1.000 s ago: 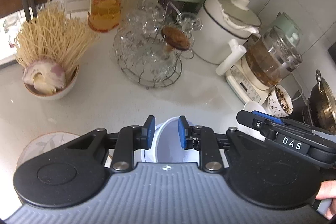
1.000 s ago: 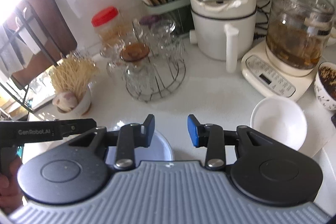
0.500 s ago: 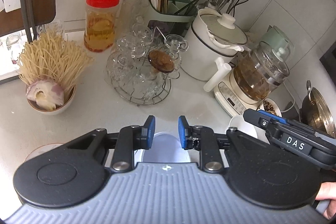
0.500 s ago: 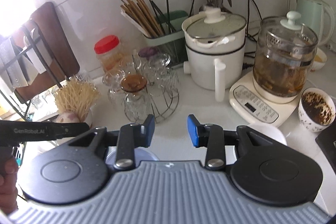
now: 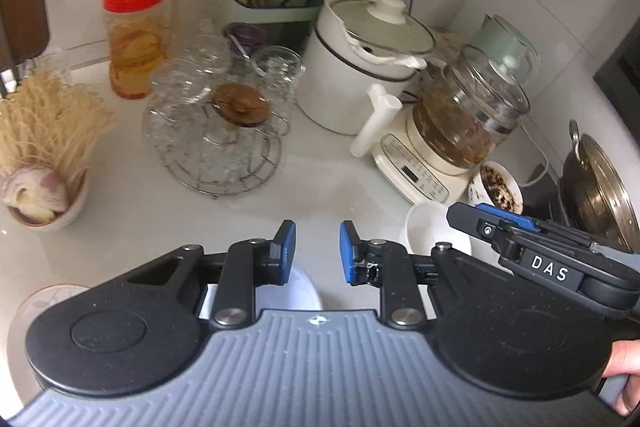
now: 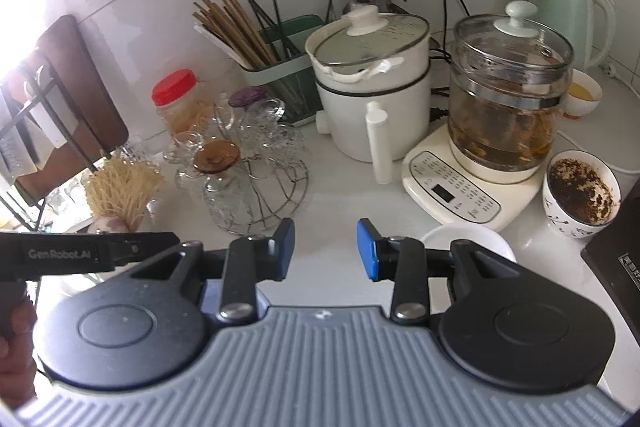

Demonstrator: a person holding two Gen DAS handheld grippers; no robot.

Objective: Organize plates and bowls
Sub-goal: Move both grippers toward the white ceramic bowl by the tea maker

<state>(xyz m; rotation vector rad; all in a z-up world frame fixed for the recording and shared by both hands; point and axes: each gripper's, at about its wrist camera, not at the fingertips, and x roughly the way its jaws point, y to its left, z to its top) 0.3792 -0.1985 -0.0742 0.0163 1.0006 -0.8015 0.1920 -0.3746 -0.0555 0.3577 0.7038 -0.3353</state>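
Note:
My left gripper (image 5: 318, 253) is open and empty above the white counter. A pale blue-white bowl (image 5: 298, 291) lies just below and behind its jaws, mostly hidden. An empty white bowl (image 5: 428, 231) sits to its right; it also shows in the right wrist view (image 6: 464, 239). A patterned plate (image 5: 52, 297) peeks out at the lower left. My right gripper (image 6: 326, 251) is open and empty, raised above the counter, with the white bowl to its right.
A wire rack of glass cups (image 6: 248, 179) stands ahead. A white pot (image 6: 372, 83), glass tea kettle (image 6: 508, 103), bowl of tea dregs (image 6: 580, 199), noodle bowl (image 5: 44, 155), red-lidded jar (image 5: 134, 35) and chopstick holder (image 6: 280, 59) crowd the back. A steel wok (image 5: 596, 183) is right.
Both grippers have risen and pulled back from the counter. The blue-white bowl has slid lower under the left jaws, and the white bowl now sits lower in the right view.

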